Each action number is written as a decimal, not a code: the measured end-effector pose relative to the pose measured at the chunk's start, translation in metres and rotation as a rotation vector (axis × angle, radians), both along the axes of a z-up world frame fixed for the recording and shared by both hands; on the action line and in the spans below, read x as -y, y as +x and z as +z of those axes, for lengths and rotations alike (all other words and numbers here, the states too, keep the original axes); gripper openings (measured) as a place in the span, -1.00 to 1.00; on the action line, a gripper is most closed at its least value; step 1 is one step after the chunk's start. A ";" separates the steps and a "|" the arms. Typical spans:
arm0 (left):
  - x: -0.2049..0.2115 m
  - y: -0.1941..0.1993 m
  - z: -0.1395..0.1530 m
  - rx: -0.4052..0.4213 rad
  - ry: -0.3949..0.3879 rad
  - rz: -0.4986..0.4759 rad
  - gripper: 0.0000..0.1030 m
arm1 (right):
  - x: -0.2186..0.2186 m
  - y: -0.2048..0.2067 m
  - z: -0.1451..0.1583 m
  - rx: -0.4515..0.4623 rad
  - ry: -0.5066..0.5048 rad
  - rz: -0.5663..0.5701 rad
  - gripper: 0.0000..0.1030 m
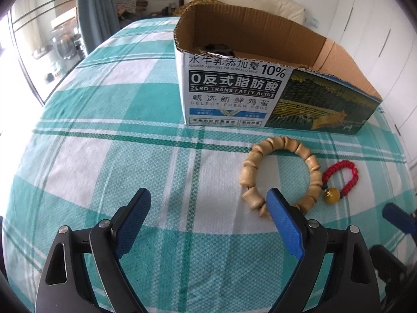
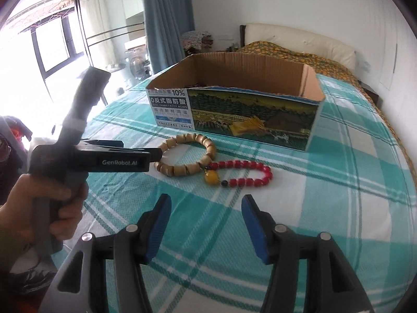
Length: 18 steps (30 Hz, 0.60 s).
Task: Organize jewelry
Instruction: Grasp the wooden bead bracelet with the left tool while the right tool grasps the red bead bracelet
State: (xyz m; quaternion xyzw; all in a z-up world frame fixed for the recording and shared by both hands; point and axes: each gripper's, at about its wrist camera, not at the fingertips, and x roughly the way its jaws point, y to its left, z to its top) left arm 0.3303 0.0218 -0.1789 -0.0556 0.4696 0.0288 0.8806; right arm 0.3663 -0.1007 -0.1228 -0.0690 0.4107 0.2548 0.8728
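A: What is recorded at the left?

B: The left gripper [image 1: 208, 200] is seen held wide apart over the checked bedspread [image 1: 104, 156], with nothing gripped. Its right finger [image 1: 284, 224] is placed in front of the near beads of the wooden bracelet [image 1: 280, 173]; contact cannot be confirmed.

A: And further right?

B: The red bead bracelet [image 2: 245, 173], fitted with a yellow bead [image 2: 211, 177], is found touching the wooden bracelet. Both are laid flat, just in front of the open cardboard box [image 2: 234, 114]. A dark item [image 1: 217, 49] is noted inside the box; it cannot be identified.

A: The right gripper [image 2: 206, 214]?

B: It is held well open and empty, short of the red bracelet.
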 end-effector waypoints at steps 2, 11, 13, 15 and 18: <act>-0.005 -0.006 -0.001 -0.010 0.031 0.013 0.76 | -0.010 0.017 -0.006 -0.013 -0.026 0.044 0.11; -0.022 -0.028 0.008 0.022 -0.068 0.017 0.75 | -0.027 0.061 -0.035 -0.103 -0.071 0.144 0.09; -0.018 -0.024 0.014 0.034 -0.078 0.003 0.75 | -0.031 0.059 -0.035 -0.076 -0.100 0.169 0.00; -0.013 -0.019 0.016 0.035 -0.082 -0.015 0.75 | -0.035 0.054 -0.037 -0.048 -0.143 0.186 -0.16; -0.004 -0.009 0.016 0.040 -0.083 -0.049 0.75 | -0.036 0.047 -0.037 -0.033 -0.152 0.208 -0.40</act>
